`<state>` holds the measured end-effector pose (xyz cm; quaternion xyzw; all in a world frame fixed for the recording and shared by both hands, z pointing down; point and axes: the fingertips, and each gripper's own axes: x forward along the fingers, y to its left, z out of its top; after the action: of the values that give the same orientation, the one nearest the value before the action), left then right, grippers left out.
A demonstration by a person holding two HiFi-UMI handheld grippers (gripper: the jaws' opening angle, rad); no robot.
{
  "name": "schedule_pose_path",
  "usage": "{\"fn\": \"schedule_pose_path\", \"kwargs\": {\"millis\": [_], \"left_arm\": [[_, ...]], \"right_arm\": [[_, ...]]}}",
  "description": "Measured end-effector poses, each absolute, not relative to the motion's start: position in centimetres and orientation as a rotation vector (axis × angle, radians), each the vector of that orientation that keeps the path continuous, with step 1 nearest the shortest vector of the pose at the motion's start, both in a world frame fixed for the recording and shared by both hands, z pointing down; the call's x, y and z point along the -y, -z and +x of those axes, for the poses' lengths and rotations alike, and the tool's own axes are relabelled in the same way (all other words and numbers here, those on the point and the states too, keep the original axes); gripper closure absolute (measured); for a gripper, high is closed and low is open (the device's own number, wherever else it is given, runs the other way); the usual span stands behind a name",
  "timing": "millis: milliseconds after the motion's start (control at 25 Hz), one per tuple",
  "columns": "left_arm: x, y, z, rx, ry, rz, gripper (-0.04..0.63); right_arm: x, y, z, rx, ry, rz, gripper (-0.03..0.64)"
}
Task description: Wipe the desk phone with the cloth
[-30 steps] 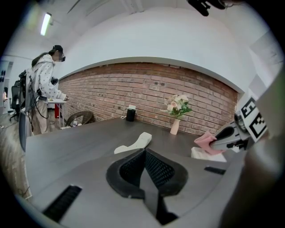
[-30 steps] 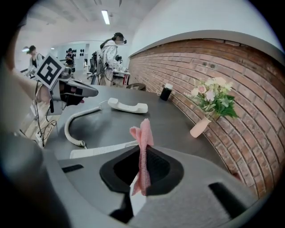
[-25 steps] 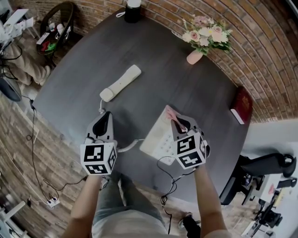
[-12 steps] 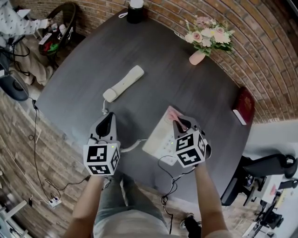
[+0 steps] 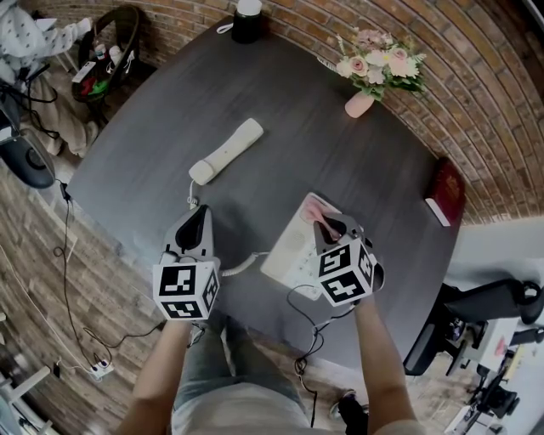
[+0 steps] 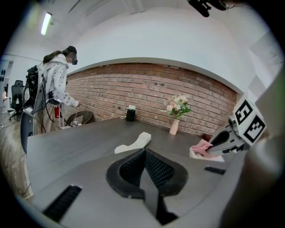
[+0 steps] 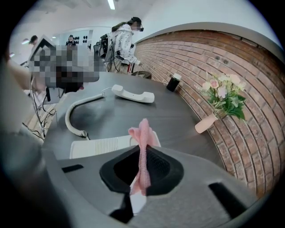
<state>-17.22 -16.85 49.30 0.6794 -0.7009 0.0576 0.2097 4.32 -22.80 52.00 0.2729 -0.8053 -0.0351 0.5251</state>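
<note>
One round dark table (image 5: 340,161) carries one desk phone base (image 5: 287,252), one handset (image 5: 225,151) lying off the base, one coiled cord (image 5: 239,267), one vase of flowers (image 5: 372,75), one red book (image 5: 445,192) and one dark cup (image 5: 243,21) at the far edge. There are two grippers and one pink cloth (image 5: 314,208). The right gripper (image 5: 324,226) has its jaws pressed together on the cloth, which stands as a thin fold between them, its free end bunched on the far end of the phone base just ahead of the tips. The left gripper (image 5: 198,212) has its jaws closed against each other with nothing between them, over bare table left of the base, the handset well ahead of it and the cloth off to its right
</note>
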Motion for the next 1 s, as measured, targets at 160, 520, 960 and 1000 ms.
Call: {"fn": "schedule_pose_path", "kwargs": {"millis": [160,520,960,1000], "left_arm": [[16.4,-49.3,-17.1,1.946,-0.163,1.893,0.592],[15.4,-49.4,-16.6,1.926,-0.159,1.893,0.592],[14.0,-49.4,-16.4,1.923,-0.169,1.898,0.592],[13.9,-49.4,-16.4,1.923,-0.169,1.898,0.592]], "right_arm": [[21.9,-52.2,4.2,1.929,0.073,0.645,0.597],[19.8,-52.8,4.2,1.937,0.048,0.633,0.597],[17.6,-53.1,3.8,1.946,0.032,0.613,0.597],[17.4,-53.2,3.8,1.947,0.031,0.61,0.597]]}}
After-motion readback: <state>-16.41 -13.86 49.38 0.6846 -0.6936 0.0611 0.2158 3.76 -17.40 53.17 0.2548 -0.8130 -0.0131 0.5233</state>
